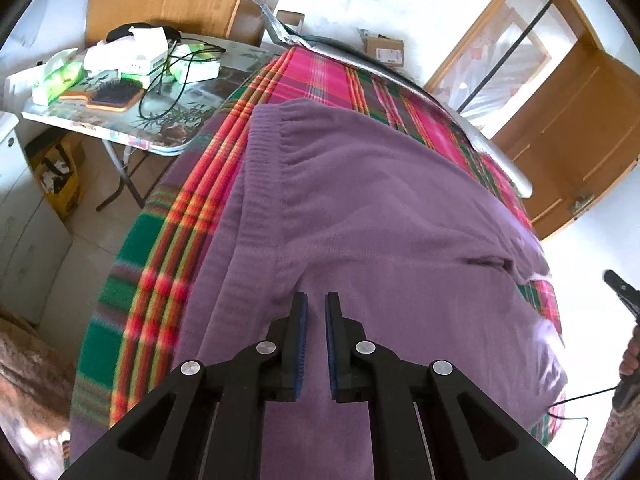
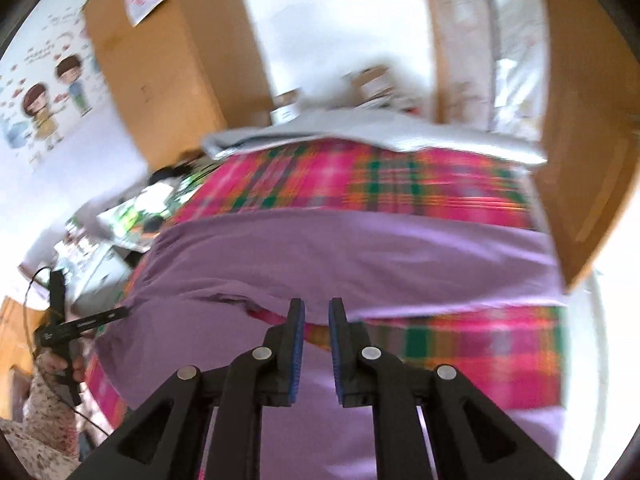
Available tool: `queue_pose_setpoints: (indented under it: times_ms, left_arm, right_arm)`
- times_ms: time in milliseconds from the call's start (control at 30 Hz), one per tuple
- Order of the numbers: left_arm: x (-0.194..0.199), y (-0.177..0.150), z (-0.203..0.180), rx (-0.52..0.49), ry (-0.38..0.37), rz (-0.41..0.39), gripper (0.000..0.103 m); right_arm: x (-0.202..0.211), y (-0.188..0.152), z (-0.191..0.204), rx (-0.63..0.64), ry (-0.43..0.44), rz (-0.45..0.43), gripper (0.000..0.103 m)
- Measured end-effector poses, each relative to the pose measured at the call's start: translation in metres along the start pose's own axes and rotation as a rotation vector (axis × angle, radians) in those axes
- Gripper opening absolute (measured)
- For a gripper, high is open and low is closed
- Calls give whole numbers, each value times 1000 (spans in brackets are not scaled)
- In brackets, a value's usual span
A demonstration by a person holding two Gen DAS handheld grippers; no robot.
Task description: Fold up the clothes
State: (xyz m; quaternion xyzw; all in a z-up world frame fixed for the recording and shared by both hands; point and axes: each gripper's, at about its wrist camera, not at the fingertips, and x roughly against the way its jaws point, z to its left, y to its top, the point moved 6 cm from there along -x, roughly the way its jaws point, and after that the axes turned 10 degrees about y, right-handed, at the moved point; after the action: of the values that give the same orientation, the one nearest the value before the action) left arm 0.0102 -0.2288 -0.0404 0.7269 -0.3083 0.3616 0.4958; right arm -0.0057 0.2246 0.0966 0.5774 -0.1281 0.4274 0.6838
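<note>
Here, a plaid blanket [image 1: 312, 76] covers the bed.

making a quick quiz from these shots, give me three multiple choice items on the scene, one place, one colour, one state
1. Where does the hairbrush lie?
A. on the side table
B. on the sweater
C. on the floor

2. What colour is the sweater?
A. grey
B. purple
C. yellow

3. How does the left tool stand?
A. clamped on the blanket
B. clamped on a sleeve
C. holding nothing, a narrow gap between its pads

Key: 1 A, the brush sits among boxes and cables on the table beside the bed. 2 B, purple knit spreads over the plaid blanket. 3 C, sweater fabric shows through the gap and nothing is pinched.
</note>
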Motion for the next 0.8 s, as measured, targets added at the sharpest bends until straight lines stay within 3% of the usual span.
queue_pose_setpoints:
  times_ms: [133,200,333,467,667,800]
  left_arm:
    - [19,-12,7,-1,8,-14,9]
    - [29,-20,12,8,6,-23,9]
    - [33,-39,17,30,-7,-2,9]
    - [33,-59,16,38,-14,30,9]
    - [44,-77,28,105,-19,22,9]
    - [47,-91,38,161,-44,44,19]
  right_arm:
    - [62,-30,-31,-43,-132,-82,17]
    - [66,-53,-43,-60,-153,-50,25]
    - [41,-102,-53,-78,-166,44,26]
    - [3,-132,-39,-54,-68,99,26]
    - [-44,-147,6,100,51,171,31]
    - [-61,-162,43,219,140,219,35]
